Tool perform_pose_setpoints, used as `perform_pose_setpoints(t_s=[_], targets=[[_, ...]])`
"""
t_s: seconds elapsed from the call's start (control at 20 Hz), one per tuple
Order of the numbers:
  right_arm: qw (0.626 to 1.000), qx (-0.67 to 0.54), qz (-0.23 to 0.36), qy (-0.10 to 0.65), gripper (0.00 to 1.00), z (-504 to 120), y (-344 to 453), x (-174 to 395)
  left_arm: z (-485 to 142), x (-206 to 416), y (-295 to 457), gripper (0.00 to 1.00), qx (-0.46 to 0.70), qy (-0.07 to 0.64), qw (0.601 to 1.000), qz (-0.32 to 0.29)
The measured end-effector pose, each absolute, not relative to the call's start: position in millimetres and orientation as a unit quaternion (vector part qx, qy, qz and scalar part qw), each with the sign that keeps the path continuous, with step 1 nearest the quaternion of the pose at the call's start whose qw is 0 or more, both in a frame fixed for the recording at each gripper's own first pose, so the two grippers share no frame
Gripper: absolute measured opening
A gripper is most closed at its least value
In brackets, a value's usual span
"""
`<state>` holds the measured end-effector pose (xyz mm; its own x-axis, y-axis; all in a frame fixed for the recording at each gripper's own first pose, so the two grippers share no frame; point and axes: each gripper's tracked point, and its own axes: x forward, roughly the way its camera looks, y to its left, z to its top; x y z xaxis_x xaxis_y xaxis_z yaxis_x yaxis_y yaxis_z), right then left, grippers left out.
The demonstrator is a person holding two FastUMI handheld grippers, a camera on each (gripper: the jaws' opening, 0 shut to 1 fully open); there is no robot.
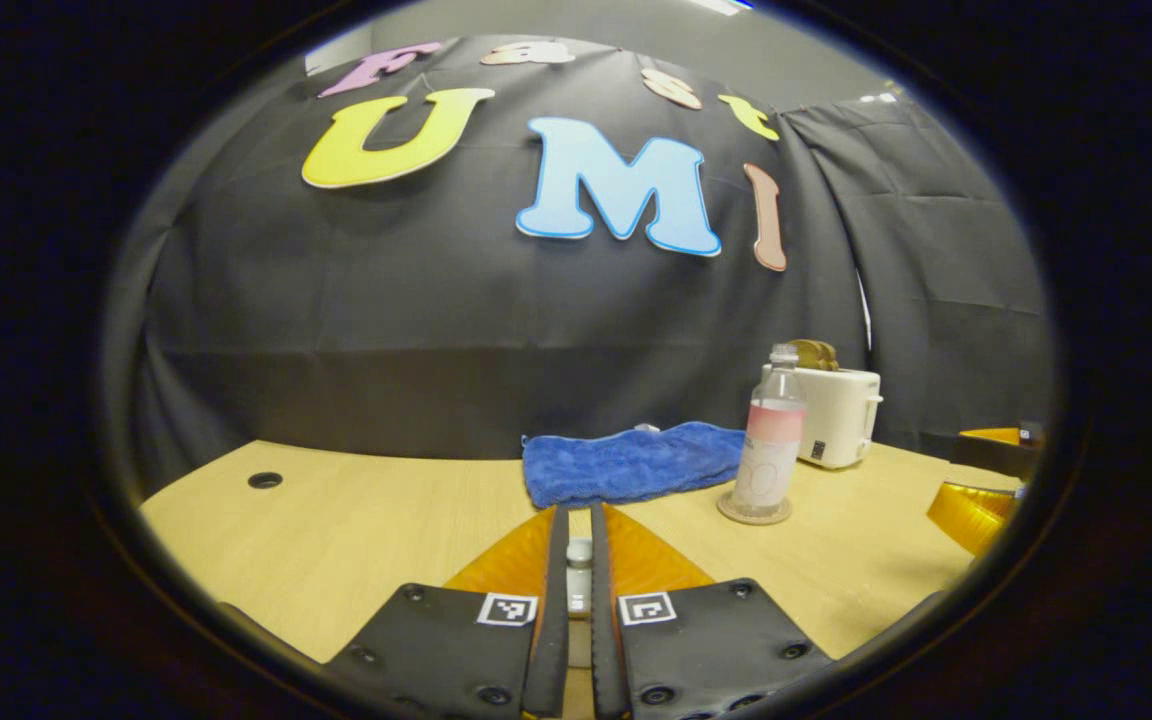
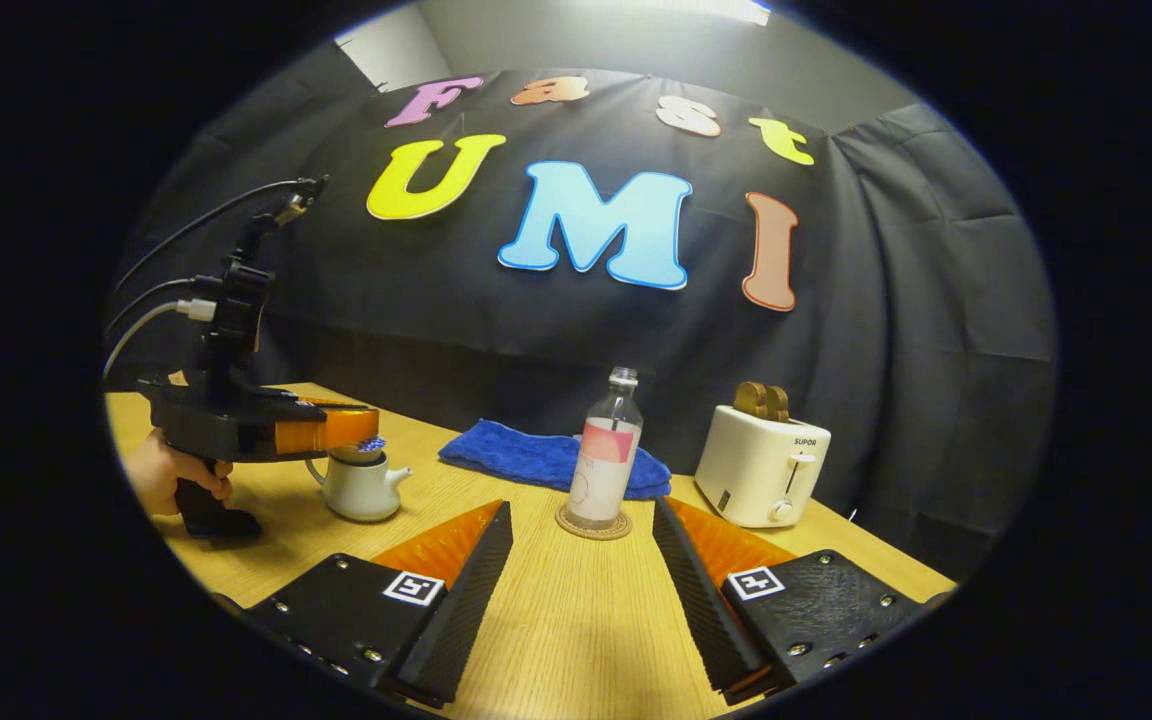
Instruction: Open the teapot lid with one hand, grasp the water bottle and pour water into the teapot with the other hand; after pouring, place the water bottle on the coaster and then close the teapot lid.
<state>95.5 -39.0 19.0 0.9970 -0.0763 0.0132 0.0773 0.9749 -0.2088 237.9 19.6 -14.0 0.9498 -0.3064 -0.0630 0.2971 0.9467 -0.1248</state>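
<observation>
Bottle (image 2: 605,455) of water, cap on, stands upright on its round coaster (image 2: 593,524) on the wooden table (image 2: 556,620), straight ahead of my right gripper (image 2: 582,530). That gripper's fingers are spread wide and touch nothing. Behind the bottle lies a folded blue towel (image 2: 526,452), and to its right stands a white toaster (image 2: 762,464) with two slices of bread in it. Over at the left my hand (image 2: 168,472) holds my left gripper (image 2: 366,432) level above the small white teapot (image 2: 361,485). In the left gripper view its fingers (image 1: 552,600) are nearly together, pinching the pale knob of the teapot lid (image 1: 579,575) between them.
</observation>
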Motion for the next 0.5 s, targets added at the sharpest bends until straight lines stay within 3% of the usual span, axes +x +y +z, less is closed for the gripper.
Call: perform_pose_setpoints(t_s=[0.5], targets=[[0.998, -0.042, -0.041, 0.008, 0.88, 15.5, -51.7, 97.1, -23.5, 240.8, 14.1, 0.17, -0.047, 0.054, 0.987, -0.143]])
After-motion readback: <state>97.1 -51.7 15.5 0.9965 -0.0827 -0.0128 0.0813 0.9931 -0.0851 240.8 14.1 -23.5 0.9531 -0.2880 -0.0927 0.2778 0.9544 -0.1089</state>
